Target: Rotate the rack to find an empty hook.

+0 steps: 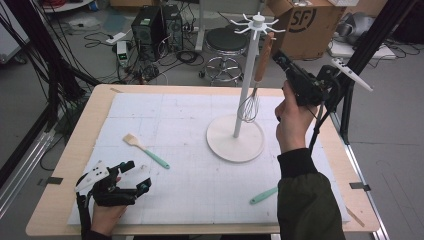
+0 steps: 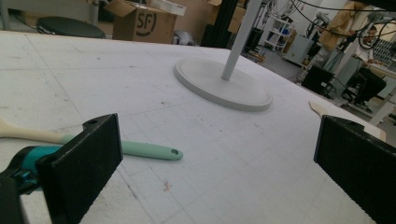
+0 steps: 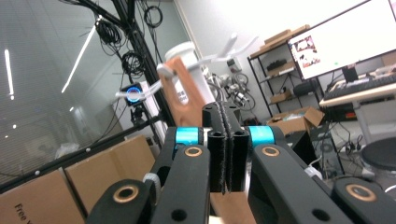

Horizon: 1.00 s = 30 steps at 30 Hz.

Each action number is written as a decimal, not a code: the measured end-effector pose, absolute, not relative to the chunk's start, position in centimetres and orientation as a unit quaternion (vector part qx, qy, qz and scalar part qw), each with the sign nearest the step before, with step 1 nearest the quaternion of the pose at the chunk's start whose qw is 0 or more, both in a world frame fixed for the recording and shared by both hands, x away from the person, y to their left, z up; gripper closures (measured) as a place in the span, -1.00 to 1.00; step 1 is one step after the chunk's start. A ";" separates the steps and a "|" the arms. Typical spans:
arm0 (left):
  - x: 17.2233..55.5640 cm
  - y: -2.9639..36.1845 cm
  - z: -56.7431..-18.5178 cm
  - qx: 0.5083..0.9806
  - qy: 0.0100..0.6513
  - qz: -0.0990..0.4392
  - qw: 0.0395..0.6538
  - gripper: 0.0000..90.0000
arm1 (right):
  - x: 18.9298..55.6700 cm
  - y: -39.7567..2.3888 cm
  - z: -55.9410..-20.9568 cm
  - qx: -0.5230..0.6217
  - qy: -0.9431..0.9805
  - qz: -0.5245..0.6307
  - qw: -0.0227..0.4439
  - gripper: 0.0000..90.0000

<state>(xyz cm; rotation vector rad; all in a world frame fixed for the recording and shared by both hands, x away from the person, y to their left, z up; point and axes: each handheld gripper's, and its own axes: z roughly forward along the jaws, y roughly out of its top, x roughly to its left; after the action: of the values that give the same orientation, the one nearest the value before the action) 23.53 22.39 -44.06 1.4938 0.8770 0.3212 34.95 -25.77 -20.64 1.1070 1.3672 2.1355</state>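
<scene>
In the high view, the whisk (image 1: pixel 252 87) hangs from the white rack (image 1: pixel 248 75) right of centre: wooden handle up on a hook, wire loops low beside the pole. The right gripper (image 1: pixel 280 56), upper right, sits at that handle. The right gripper view adds what the high view hides: its fingers (image 3: pixel 219 154) pressed flat together, nothing visibly between them, the brown handle (image 3: pixel 184 95) just behind. The left gripper (image 1: pixel 135 172), lower left, has fingers (image 2: pixel 86 163) spread wide over the white mat (image 1: pixel 190 150) near a mint-handled brush (image 1: pixel 145 150). Open mat lies between the rack's base and the table's (image 1: pixel 75 150) near edge.
</scene>
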 end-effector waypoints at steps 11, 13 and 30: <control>24.0 22.5 -44.0 0.650 0.383 0.135 0.643 -0.96 | 36.1 -25.3 -18.8 0.391 0.482 0.758 0.200 1.00; 24.0 22.6 -44.0 0.648 0.385 0.135 0.643 -0.96 | 36.1 -25.2 -18.4 0.389 0.480 0.760 0.200 1.00; 24.0 22.5 -44.0 0.649 0.385 0.135 0.643 -0.96 | 35.7 -22.9 -17.8 0.375 0.490 0.762 0.197 1.00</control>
<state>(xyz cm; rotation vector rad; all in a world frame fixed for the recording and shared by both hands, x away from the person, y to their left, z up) 24.01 22.51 -44.02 1.4776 0.8774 0.3067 35.68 -22.90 -17.82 1.0491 1.3718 2.1349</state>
